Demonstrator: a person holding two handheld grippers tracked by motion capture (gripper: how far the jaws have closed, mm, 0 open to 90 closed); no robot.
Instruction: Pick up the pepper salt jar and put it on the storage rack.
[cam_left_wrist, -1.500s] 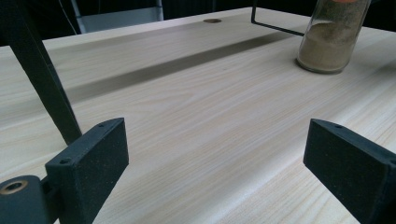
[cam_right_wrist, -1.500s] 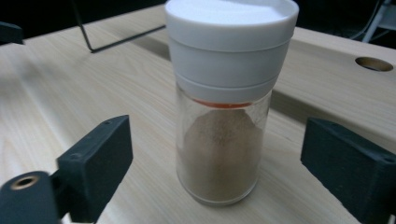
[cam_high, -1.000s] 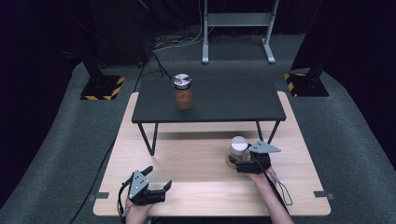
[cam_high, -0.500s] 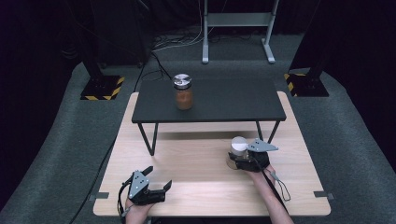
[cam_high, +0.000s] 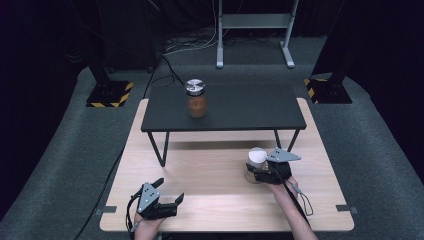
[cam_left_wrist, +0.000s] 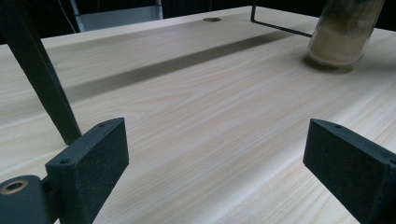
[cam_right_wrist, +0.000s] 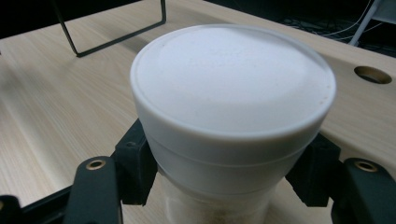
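The right tongs (cam_right_wrist: 224, 182) have just been closing and now clamp the white-lidded jar (cam_right_wrist: 233, 107) just under its lid; lifted carelessly, the glass might slip. The left tongs (cam_left_wrist: 224, 168) gape wide, empty, well apart on the desk (cam_left_wrist: 196, 116)

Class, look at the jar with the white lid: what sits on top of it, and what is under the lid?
Nothing rests on the white lid. Beneath it the right gripper clamps the jar; its pale powder shows in the left gripper view.

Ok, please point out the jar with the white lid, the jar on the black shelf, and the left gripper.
jar with the white lid (cam_right_wrist: 233, 74), right gripper view, lid top.
jar on the black shelf (cam_high: 197, 105), high view, glass body.
left gripper (cam_high: 170, 191), high view, between its fingers.
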